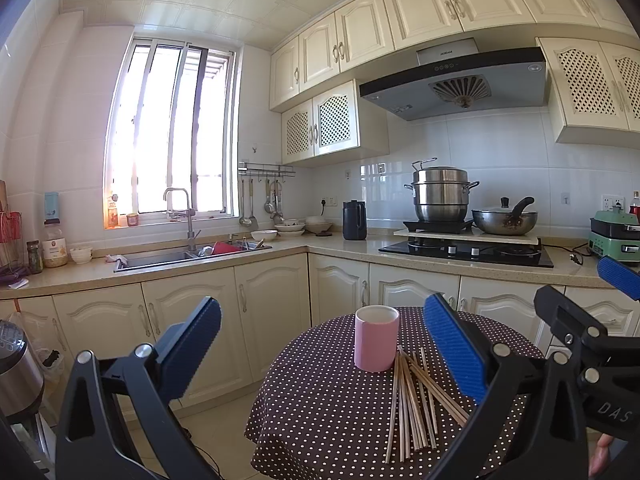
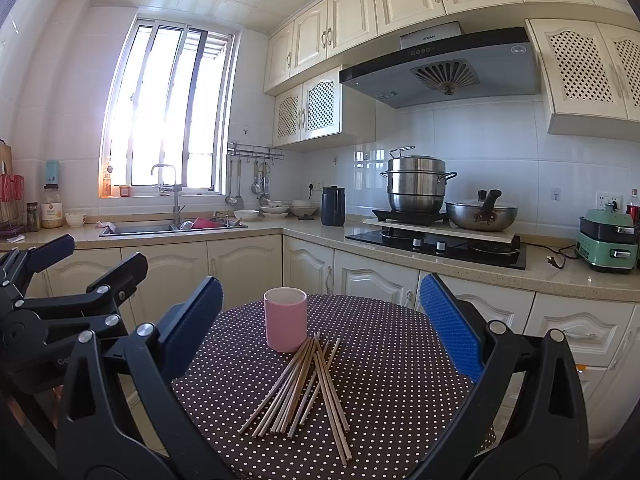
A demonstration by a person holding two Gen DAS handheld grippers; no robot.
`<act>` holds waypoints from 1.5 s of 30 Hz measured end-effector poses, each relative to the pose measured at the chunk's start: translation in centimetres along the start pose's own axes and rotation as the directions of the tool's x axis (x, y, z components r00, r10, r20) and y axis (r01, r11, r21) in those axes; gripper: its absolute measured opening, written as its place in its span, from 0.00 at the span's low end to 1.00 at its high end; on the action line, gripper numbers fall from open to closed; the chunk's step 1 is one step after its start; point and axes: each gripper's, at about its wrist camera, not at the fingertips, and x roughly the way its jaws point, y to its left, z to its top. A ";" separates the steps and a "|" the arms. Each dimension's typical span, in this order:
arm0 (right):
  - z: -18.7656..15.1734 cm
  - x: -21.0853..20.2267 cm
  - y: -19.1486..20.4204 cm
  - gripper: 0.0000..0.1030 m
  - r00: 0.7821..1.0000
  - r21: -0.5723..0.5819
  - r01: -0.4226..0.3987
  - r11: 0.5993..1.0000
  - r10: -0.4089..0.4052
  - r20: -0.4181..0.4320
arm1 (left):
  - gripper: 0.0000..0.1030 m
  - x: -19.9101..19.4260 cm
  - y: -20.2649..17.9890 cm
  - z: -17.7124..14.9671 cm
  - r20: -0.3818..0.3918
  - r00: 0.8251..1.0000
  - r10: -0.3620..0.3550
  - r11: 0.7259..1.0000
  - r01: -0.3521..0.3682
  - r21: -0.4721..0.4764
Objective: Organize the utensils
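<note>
Wooden chopsticks (image 2: 304, 392) lie in a messy, crossed pile on the dotted cloth of the counter (image 2: 400, 360), right in front of the right gripper (image 2: 320, 320) and between its fingers. The pink cup (image 2: 285, 319) stands upright just past them, touching the far tips of the sticks or very nearly. The right gripper is wide open and holds nothing. The left gripper (image 1: 324, 344) is wide open too, with nothing in it; the cup and sticks sit ahead of it, toward its right finger.

I think the sticks could slip or roll, because they are thin and crossed over each other. Grabbing one may drag the others. A bump could tip the cup.

The hood has small writing, too blurry to read. The other gripper's body shows "DAS".
</note>
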 end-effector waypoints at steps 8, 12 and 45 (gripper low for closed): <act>0.0 0.0 0.0 0.94 1.000 0.000 0.000 1.000 0.000 0.000 | 0.96 0.0 0.0 0.0 0.001 1.000 0.001 1.000 -0.001 0.001; -0.1 0.0 0.1 0.94 1.000 0.000 0.000 1.000 0.000 -0.002 | 0.96 0.0 0.2 -0.1 -0.001 1.000 0.001 1.000 -0.001 0.001; -5.9 13.7 -5.3 0.94 0.933 -0.034 -0.017 0.999 0.004 -0.359 | 0.96 15.2 -1.1 -5.7 -0.406 0.907 -0.109 0.990 0.138 0.042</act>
